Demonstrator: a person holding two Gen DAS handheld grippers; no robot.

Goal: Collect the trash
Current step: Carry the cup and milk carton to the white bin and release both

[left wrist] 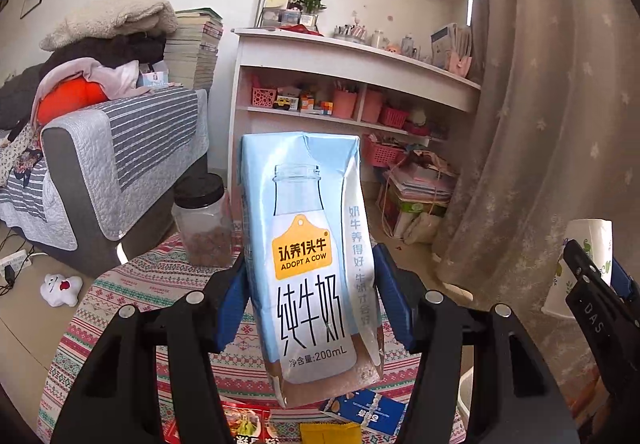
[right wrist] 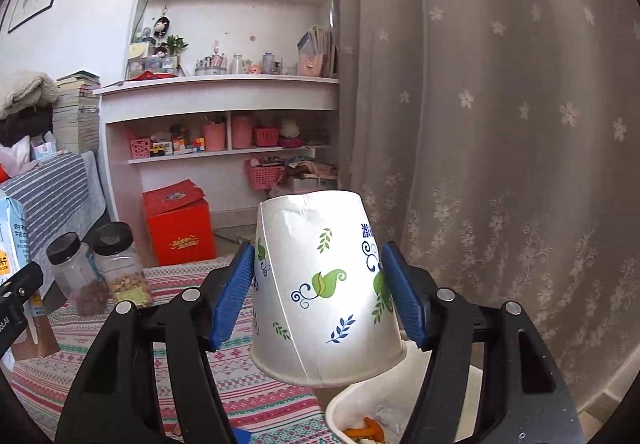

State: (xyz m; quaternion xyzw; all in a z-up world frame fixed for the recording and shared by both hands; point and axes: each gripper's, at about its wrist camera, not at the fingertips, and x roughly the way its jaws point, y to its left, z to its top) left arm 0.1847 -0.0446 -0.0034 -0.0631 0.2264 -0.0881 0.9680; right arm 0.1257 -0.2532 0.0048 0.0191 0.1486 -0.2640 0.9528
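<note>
In the left wrist view, the left tongs [left wrist: 310, 296] are clenched on a pale blue milk carton [left wrist: 308, 260], their blue pads pressing its two narrow sides at mid-height. The carton stands nearly upright in the centre of the frame, tilted slightly, lifted above the bench [left wrist: 132, 284] with its striped, patterned cloth. Below the carton, at the bottom edge of the frame, lie a blue wrapper [left wrist: 366, 410], a yellow wrapper [left wrist: 330, 433] and a red wrapper [left wrist: 240, 422] on the cloth. A clear jar with a black lid [left wrist: 202, 220] stands on the bench behind the carton, left of centre. At the right edge of this view the other tongs appear with the paper cup.

In the right wrist view, the right tongs [right wrist: 318, 294] grasp a white paper cup [right wrist: 324, 284] printed with green and blue leaves. It is held upside down, base uppermost and rim lowest, leaning a little, in the centre of the frame. Directly beneath its rim, at the bottom of the frame, sits a white bin [right wrist: 340, 404] with orange scraps inside; cup and bin are apart. Two black-lidded jars [right wrist: 100, 268] stand on the bench at the left, and the milk carton shows at the far left edge. A flowered curtain [right wrist: 500, 124] fills the right side.
</note>
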